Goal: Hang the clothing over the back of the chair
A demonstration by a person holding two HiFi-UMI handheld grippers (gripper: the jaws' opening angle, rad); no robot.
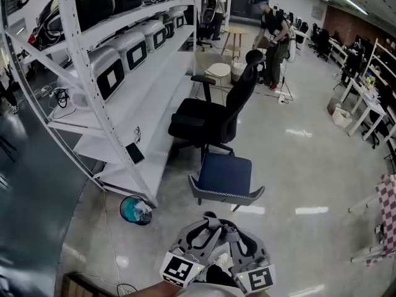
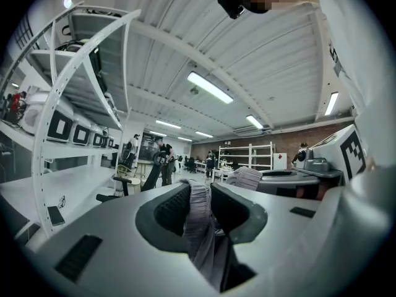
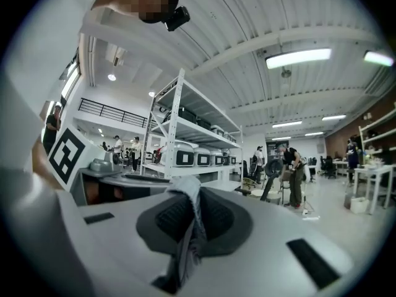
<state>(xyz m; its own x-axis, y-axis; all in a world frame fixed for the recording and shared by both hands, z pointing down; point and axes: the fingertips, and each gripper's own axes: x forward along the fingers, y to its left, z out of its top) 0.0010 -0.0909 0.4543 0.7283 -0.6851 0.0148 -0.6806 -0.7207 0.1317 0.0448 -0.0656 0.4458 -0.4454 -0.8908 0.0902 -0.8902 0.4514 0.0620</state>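
Observation:
A grey ribbed piece of clothing (image 2: 199,224) is pinched between the jaws of my left gripper (image 2: 199,193), which is shut on it. My right gripper (image 3: 190,206) is shut on another fold of the same clothing (image 3: 189,231). In the head view both grippers sit side by side at the bottom edge, left gripper (image 1: 207,223) and right gripper (image 1: 234,228), pointing level toward the black office chair (image 1: 210,119). The chair stands farther ahead, apart from them, its tall back (image 1: 247,79) toward the right. Most of the clothing is hidden below the grippers.
A blue-seated chair (image 1: 226,175) stands between me and the black chair. White shelving (image 1: 93,85) with grey machines runs along the left, and a teal bin (image 1: 135,209) sits at its foot. Two people (image 1: 272,36) stand far back. Desks line the right wall.

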